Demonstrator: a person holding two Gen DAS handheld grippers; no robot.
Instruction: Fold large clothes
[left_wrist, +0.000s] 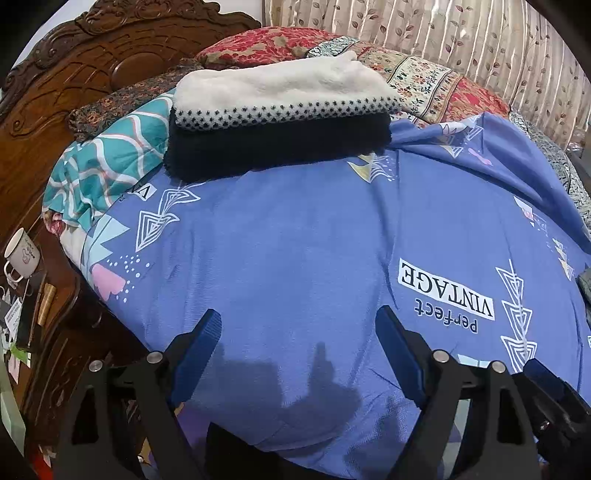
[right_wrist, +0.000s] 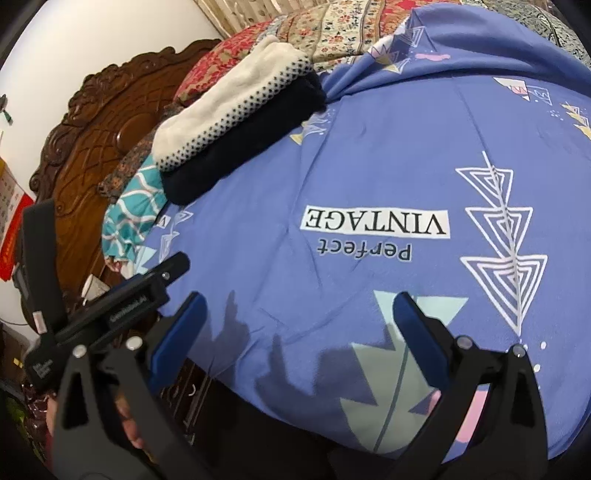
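A folded dark navy garment with a white fleece lining and a dotted band (left_wrist: 280, 122) lies at the far side of the bed, on the blue printed sheet (left_wrist: 295, 240). It also shows in the right wrist view (right_wrist: 236, 122). My left gripper (left_wrist: 299, 325) is open and empty, hovering over the near edge of the sheet. My right gripper (right_wrist: 295, 306) is open and empty over the sheet's near edge, to the right of the left gripper, whose body shows in the right wrist view (right_wrist: 122, 306).
A carved wooden headboard (left_wrist: 74, 85) stands at the left. Patterned pillows and quilts (left_wrist: 424, 77) lie behind the folded garment, a teal patterned blanket (left_wrist: 107, 162) to its left. A white mug (left_wrist: 22, 254) sits on a bedside stand. Curtains (left_wrist: 480, 37) hang behind.
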